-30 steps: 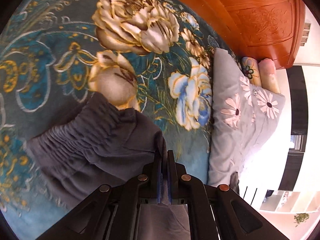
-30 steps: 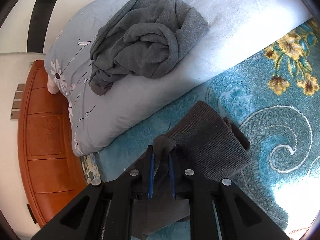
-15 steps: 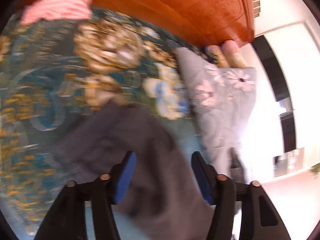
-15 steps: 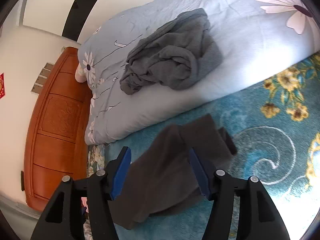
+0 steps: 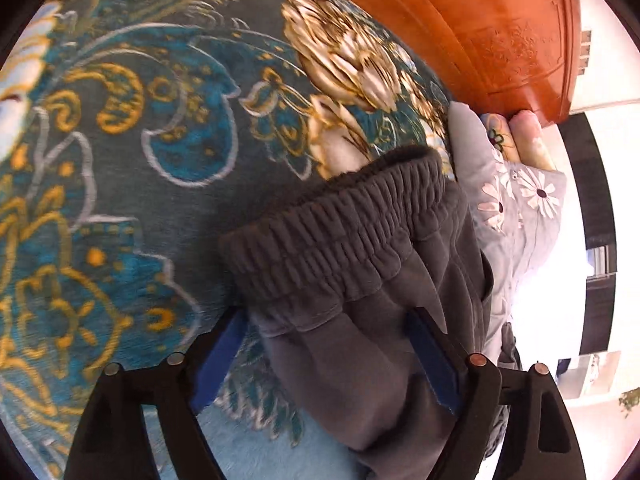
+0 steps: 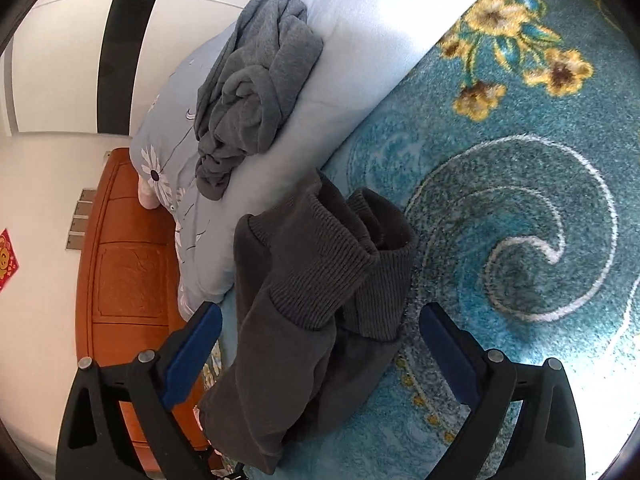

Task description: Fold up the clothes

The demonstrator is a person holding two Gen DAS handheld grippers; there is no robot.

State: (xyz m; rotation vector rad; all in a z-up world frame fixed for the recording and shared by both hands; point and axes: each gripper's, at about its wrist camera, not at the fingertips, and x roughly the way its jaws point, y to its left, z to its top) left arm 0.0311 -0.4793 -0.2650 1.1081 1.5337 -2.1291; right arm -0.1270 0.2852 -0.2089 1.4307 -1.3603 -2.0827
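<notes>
A: Both claws spread wide, gripping nothing; dark grey sweatpants (image 5: 360, 300) lie on the bed blanket (image 5: 140, 160) between left claw (image 5: 324, 356) fingers

B: Cuffs (image 6: 340, 264) between the right claw (image 6: 320, 356) fingers look bunched; closing there might drag the fold crooked

The left wrist view looks forward along the open fingers of the left hand-held gripper (image 5: 326, 354), close above the dark grey trousers (image 5: 360, 280) at their elastic waistband, facing across the floral blanket (image 5: 140, 160) toward the wooden headboard (image 5: 500, 40). The right wrist view looks along the fingers of the right hand-held gripper (image 6: 320, 354), close above the same trousers (image 6: 312, 300) at the ribbed cuffs, with the headboard (image 6: 124, 280) at its left edge. Both views share the trousers, the blanket (image 6: 520, 220), the headboard and the pale flowered duvet (image 5: 516, 216) (image 6: 360, 40) beside the trousers.
</notes>
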